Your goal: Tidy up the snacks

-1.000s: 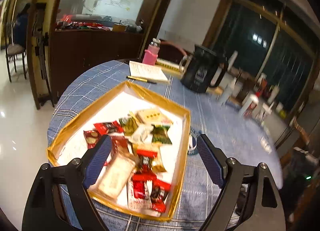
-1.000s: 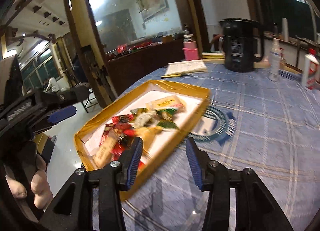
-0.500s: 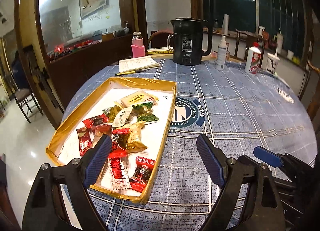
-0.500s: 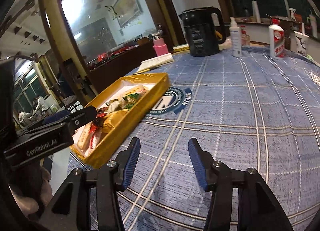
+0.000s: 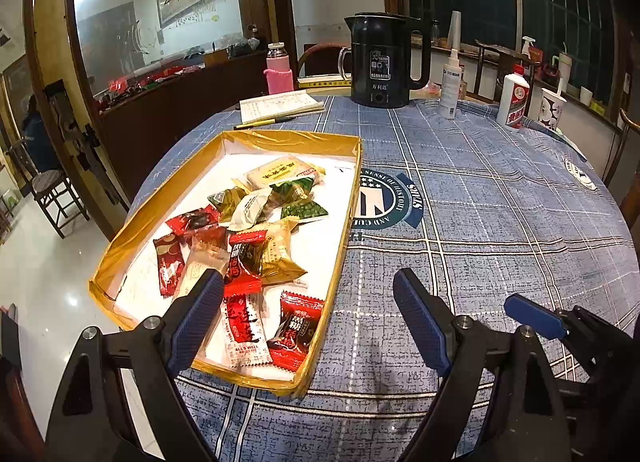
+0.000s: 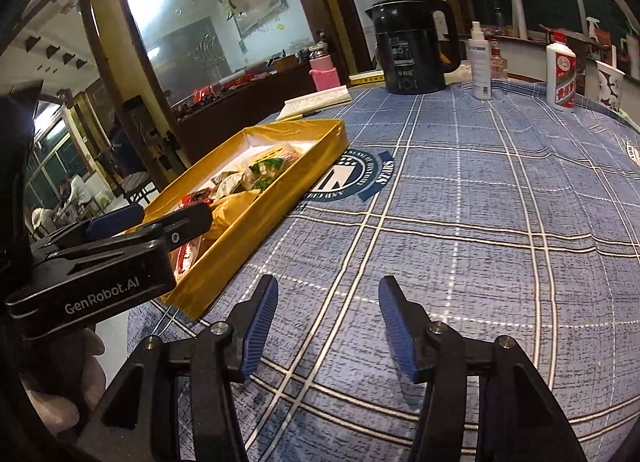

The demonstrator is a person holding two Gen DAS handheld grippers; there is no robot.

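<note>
Blue plaid tablecloth (image 5: 480, 221), gold tray (image 5: 344, 229) of wrapped snacks (image 5: 260, 229), left gripper (image 5: 308, 318) jaws wide apart, empty, apparently above tray's near corner, right gripper (image 6: 326, 326) jaws apart, empty over cloth.

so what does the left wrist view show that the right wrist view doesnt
Only the left wrist view looks down into the gold tray, so the snacks show one by one: the red packets near the front, the green ones further back. It also catches a blue pad of the right gripper.

Only the right wrist view shows the left gripper from the side, over the tray's near end, and the tray's outer wall.

Both show the black kettle, the white bottle, the blue checked tablecloth and open, empty jaws.
</note>
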